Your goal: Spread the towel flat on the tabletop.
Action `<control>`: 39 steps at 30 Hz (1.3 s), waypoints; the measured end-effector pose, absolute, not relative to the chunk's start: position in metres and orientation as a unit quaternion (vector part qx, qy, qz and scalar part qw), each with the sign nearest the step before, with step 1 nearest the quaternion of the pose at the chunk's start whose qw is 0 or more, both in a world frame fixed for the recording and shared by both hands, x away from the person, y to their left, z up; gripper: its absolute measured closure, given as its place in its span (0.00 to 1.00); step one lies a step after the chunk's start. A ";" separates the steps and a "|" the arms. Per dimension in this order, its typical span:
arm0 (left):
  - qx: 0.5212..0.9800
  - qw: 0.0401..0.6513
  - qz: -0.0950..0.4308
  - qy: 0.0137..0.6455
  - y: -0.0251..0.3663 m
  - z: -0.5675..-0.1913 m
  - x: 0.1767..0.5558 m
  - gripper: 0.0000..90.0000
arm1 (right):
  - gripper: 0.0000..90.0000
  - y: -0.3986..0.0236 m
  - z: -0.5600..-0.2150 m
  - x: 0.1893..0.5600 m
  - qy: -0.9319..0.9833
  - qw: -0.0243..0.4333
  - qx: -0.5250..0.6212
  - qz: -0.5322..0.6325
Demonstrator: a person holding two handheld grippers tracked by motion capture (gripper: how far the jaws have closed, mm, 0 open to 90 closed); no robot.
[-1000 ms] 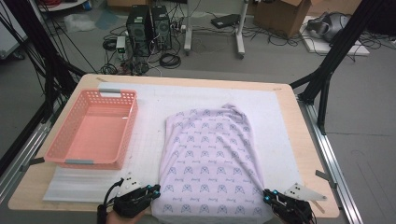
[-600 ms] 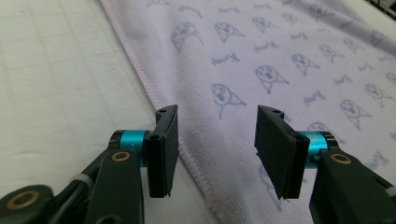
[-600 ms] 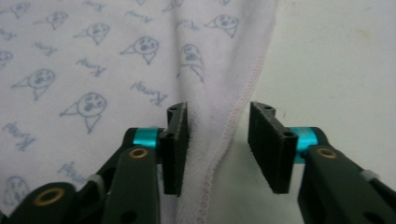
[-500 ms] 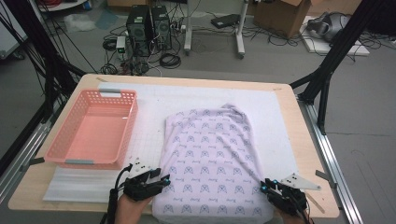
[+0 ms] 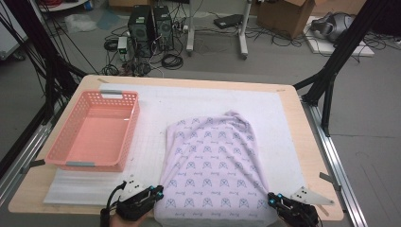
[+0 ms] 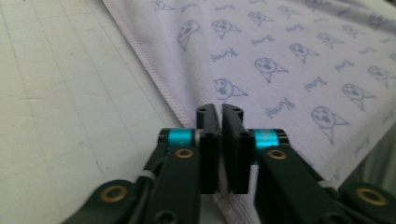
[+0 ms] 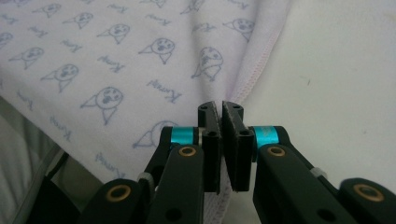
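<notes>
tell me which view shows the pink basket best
The high view: the whole pink basket sits on the white mat, left of the printed cloth. The left gripper view and the right gripper view look along their own fingers at the cloth's edges and mat.

A pink basket (image 5: 94, 130) sits on the white mat (image 5: 198, 101), computer towers (image 5: 151, 21) behind.

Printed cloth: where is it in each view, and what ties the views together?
High view: the printed cloth lies mid-table, right of the pink basket.
Left gripper view: it fills the upper right.
Right gripper view: it fills the upper left.
Shared landmark: the white mat under it, plus its stitched hem.
</notes>
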State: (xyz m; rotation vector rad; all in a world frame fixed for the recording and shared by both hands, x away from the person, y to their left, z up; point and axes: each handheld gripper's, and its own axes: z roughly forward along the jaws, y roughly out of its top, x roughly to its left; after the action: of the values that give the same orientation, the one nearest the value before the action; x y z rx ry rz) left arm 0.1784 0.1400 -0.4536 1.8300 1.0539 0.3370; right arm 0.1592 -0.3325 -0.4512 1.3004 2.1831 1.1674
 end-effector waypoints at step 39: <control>0.746 0.467 0.117 0.460 0.117 -0.453 0.278 0.47 | 0.75 -0.322 -0.451 0.250 0.778 0.179 0.457 0.392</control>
State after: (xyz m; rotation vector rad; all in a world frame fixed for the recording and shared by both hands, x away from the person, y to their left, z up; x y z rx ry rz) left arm 0.2778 0.1167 -0.4529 1.8310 1.1278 0.2872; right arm 0.2499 -0.3225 -0.4509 1.2921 2.2000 1.1074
